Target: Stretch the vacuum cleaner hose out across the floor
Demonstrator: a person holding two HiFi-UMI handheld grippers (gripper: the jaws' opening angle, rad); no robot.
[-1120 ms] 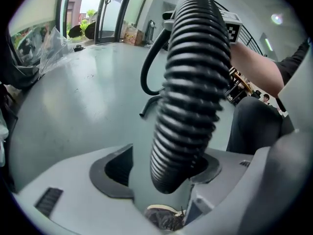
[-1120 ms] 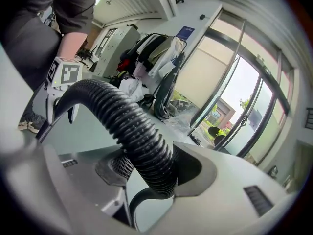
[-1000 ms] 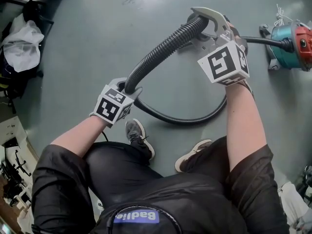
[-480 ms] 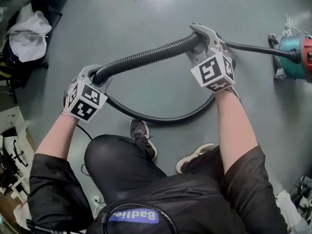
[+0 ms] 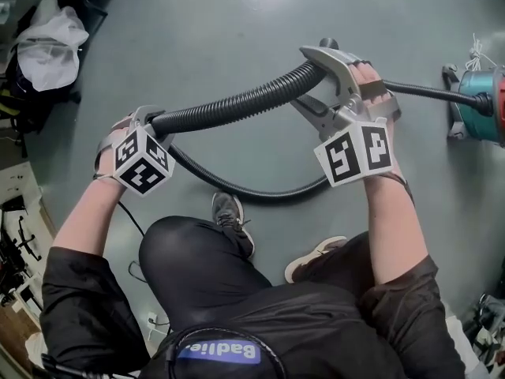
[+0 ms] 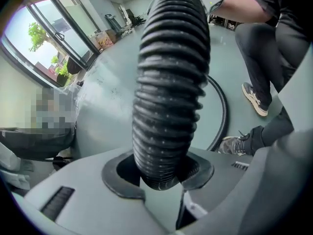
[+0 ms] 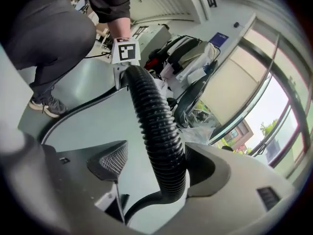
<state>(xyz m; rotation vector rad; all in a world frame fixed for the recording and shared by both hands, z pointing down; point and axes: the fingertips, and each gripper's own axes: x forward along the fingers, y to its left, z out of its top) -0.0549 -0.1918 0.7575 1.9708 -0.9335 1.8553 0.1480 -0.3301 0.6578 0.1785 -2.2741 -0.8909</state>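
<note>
The ribbed black vacuum hose (image 5: 237, 105) is held off the grey floor (image 5: 197, 30) as a near-level span between the two grippers. The left gripper (image 5: 152, 121) is clamped on it, with both padded jaws pressed round the ribs. The jaws of the right gripper (image 5: 300, 77) have just been opened wide, so the hose is seen between them, resting against one jaw and clear of the other. A thinner black loop (image 5: 252, 194) is laid on the floor near the person's shoes (image 5: 233, 219), and a thin black line is run from beside the right gripper to the teal vacuum cleaner (image 5: 481, 105) at the right edge.
</note>
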